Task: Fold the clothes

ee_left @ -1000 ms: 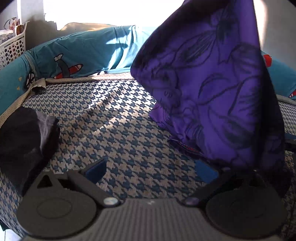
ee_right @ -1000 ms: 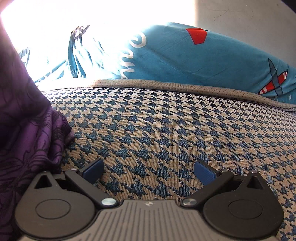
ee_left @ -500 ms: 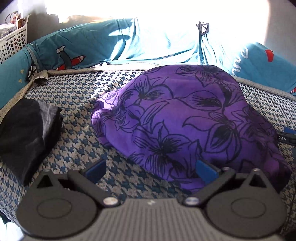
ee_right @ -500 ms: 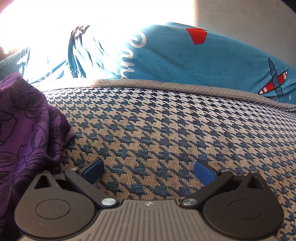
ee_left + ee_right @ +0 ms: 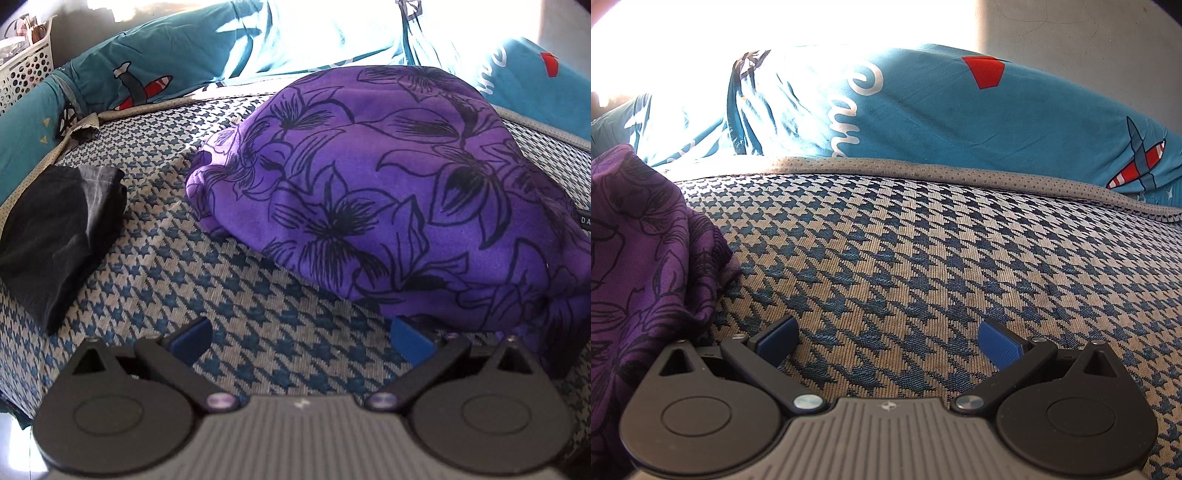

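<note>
A white perforated basket stood past the far left corner of the houndstooth mattress; something sat in it, too blurred to identify. A teal bumper printed with airplanes ran along the mattress's far edge and around its left side, with strong sunlight washing out the stretch behind.

A folded dark grey garment lay near the left edge of the mattress, apart from everything else.

The purple floral garment lay in a rounded heap toward the middle and right of the mattress, puffed up rather than flat, black line-drawn flowers on top, edges tucked under at the left and near sides. Its near hem lay just beyond the right fingertip of the left gripper; contact could not be judged. The left gripper's jaws were spread wide, grasping nothing, over bare mattress.

The right gripper was likewise spread and empty over bare houndstooth. The purple cloth bunched just beside its left finger.
</note>
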The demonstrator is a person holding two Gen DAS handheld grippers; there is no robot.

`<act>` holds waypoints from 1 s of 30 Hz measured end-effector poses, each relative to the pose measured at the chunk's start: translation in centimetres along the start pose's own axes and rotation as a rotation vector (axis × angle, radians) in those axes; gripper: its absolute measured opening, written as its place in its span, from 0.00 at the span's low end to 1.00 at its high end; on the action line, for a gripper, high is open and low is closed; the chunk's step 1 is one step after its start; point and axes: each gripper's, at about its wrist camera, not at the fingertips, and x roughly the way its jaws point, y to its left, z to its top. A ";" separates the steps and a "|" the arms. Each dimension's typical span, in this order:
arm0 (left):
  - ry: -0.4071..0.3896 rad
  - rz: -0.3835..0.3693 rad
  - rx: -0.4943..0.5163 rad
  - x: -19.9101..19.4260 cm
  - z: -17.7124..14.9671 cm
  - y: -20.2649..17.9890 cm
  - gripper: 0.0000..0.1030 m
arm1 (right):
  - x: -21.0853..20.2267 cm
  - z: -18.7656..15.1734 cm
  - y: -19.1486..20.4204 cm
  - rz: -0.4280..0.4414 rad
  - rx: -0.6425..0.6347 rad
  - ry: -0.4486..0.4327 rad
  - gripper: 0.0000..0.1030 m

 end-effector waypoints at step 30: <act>-0.009 0.000 0.009 0.4 -0.5 -0.9 1.00 | -5.7 -1.0 1.9 -0.120 0.085 0.283 1.00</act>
